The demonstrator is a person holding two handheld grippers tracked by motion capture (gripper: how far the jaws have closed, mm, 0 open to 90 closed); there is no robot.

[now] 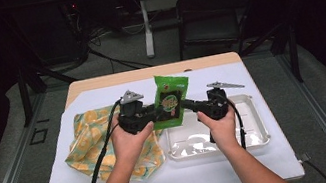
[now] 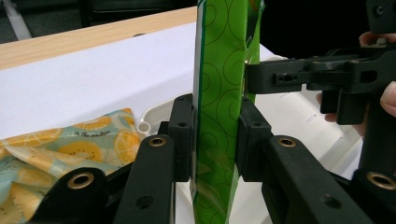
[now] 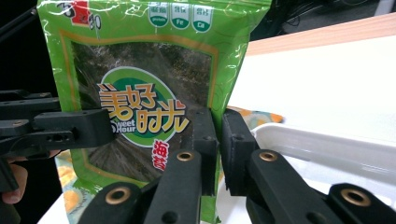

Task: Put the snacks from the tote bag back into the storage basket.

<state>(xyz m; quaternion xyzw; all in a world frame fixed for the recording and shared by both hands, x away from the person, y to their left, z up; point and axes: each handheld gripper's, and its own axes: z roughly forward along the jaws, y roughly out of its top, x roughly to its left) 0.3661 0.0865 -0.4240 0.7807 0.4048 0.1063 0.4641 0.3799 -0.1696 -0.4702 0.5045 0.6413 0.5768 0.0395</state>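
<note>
The left gripper and the right gripper are both clenching opposite edges of the green snack packet, holding it upright between them above the white tray, beside the lemon-print cloth.

1. One green seaweed snack pouch, standing upright.
2. Two handheld black grippers: left gripper and right gripper.
3. One clear plastic tray.
4. One lemon-print cloth bag, kinda crumpled.
5. One white sheet covering the table.
6. One wooden table.
7. One dark chair out back.
</note>
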